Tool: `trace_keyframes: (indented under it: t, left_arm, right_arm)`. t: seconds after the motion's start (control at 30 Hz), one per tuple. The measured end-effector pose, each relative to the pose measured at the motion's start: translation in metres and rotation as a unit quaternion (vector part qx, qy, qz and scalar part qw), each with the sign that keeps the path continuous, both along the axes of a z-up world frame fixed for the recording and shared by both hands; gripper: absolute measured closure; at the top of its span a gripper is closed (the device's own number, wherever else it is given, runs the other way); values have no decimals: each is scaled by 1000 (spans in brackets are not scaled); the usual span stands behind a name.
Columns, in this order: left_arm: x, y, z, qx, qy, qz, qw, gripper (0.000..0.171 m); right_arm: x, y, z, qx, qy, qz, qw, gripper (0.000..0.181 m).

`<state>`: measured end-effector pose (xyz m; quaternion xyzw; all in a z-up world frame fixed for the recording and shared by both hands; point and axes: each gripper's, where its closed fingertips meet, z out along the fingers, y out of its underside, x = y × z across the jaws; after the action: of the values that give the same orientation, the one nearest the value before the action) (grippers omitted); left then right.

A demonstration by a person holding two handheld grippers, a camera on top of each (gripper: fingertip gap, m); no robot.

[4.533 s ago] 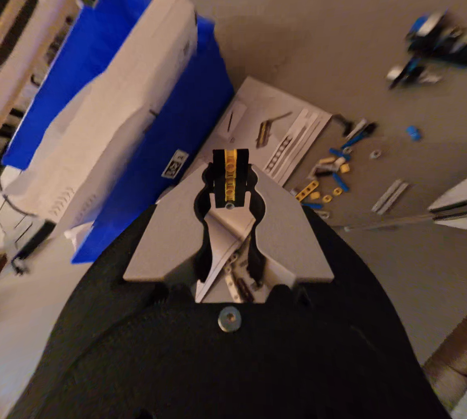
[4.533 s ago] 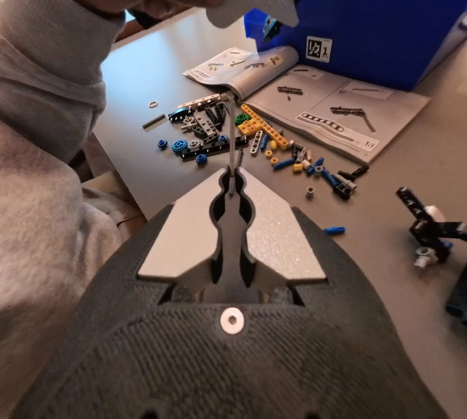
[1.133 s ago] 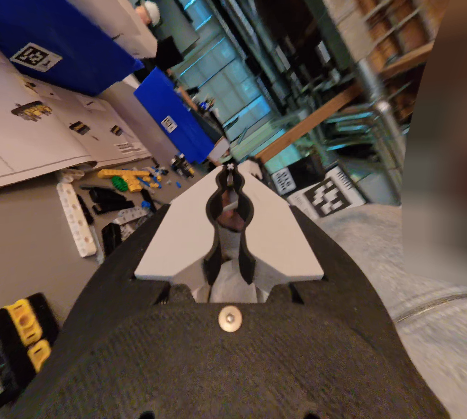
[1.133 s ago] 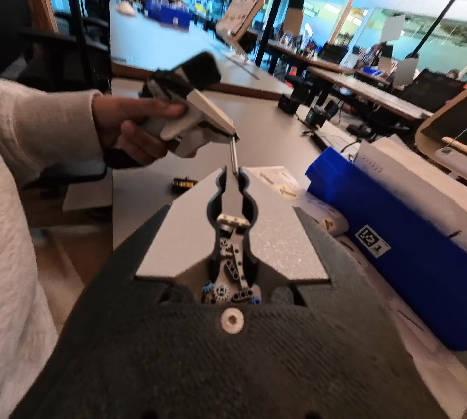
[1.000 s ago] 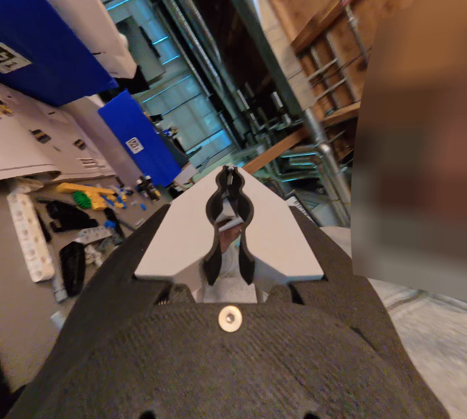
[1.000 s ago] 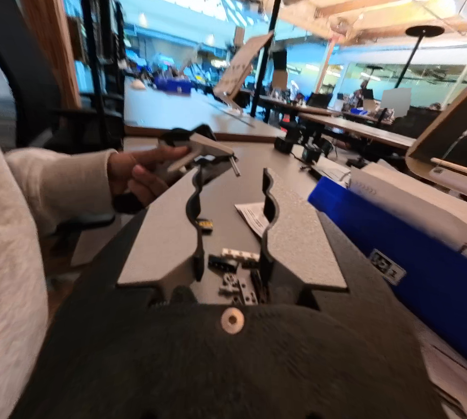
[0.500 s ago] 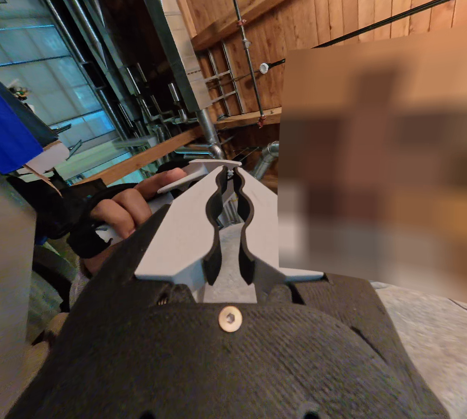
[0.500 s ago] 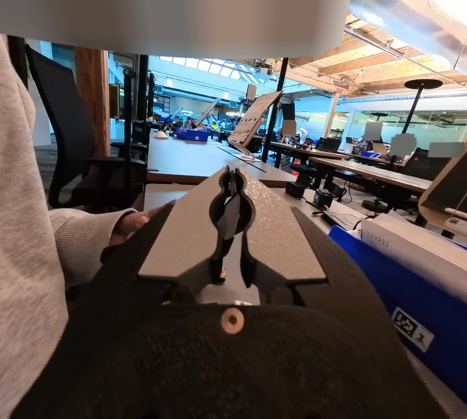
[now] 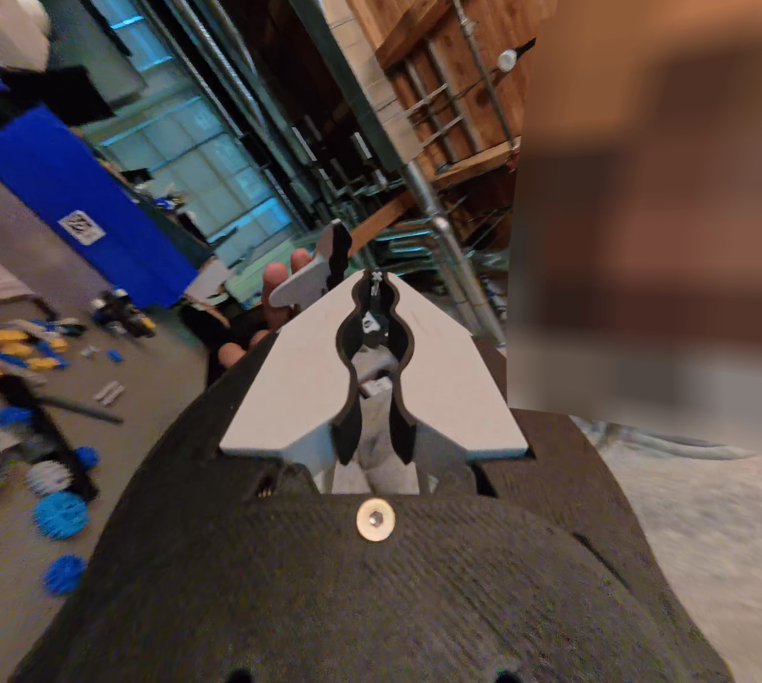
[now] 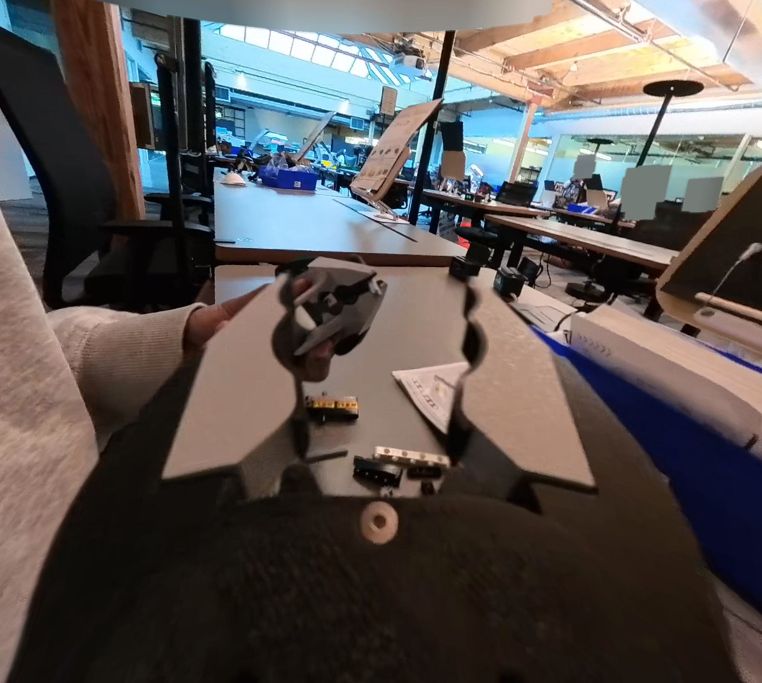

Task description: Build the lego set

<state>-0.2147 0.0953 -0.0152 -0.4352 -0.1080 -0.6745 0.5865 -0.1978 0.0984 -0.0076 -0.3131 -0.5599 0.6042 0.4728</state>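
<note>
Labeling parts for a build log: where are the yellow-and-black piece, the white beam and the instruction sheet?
yellow-and-black piece (image 10: 332,404), right wrist view, its yellow top.
white beam (image 10: 412,456), right wrist view, mid-length.
instruction sheet (image 10: 429,389), right wrist view, the paper's middle.

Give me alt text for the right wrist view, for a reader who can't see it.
The right claw is wide open and empty above a grey table. Beyond its tips the left claw, held in a hand, grips a small grey axle. A black-and-yellow Lego piece, a white beam and a booklet corner lie on the table.
</note>
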Motion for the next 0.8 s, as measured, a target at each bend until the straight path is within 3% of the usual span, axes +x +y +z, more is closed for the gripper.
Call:
trace_keyframes:
  t: [0.03, 0.1, 0.17, 0.27, 0.4, 0.53, 0.6, 0.8]
  left_arm:
    - [0, -1, -1, -2, 19, 7, 1000, 170]
    - [-3, -3, -4, -4, 41, 18, 999, 170]
    - [-7, -2, -10, -17, 58, 29, 998, 170]
    - [-14, -4, -16, -25, 57, 34, 997, 170]
    - [-13, -4, -21, -32, 69, 25, 997, 170]
    - [-4, -2, -25, -36, 81, 4, 996, 170]
    - [-1, -2, -25, -33, 81, -3, 996, 170]
    - [-2, -1, -25, -34, 84, 1, 996, 170]
  right_arm:
    - [0, -3, -5, 8, -11, 0, 1000, 85]
    - [-4, -7, -20, 39, -50, -6, 998, 89]
    - [-4, -6, -25, 52, -55, -15, 997, 129]
    - [-2, 5, -21, 31, -38, -35, 998, 148]
    - [0, 5, -29, -9, -77, -4, 997, 149]
    - [2, -9, -40, -65, -145, 59, 986, 167]
    - [2, -5, -39, -72, -142, 54, 986, 178]
    - [0, -2, -39, -55, -134, 41, 989, 179]
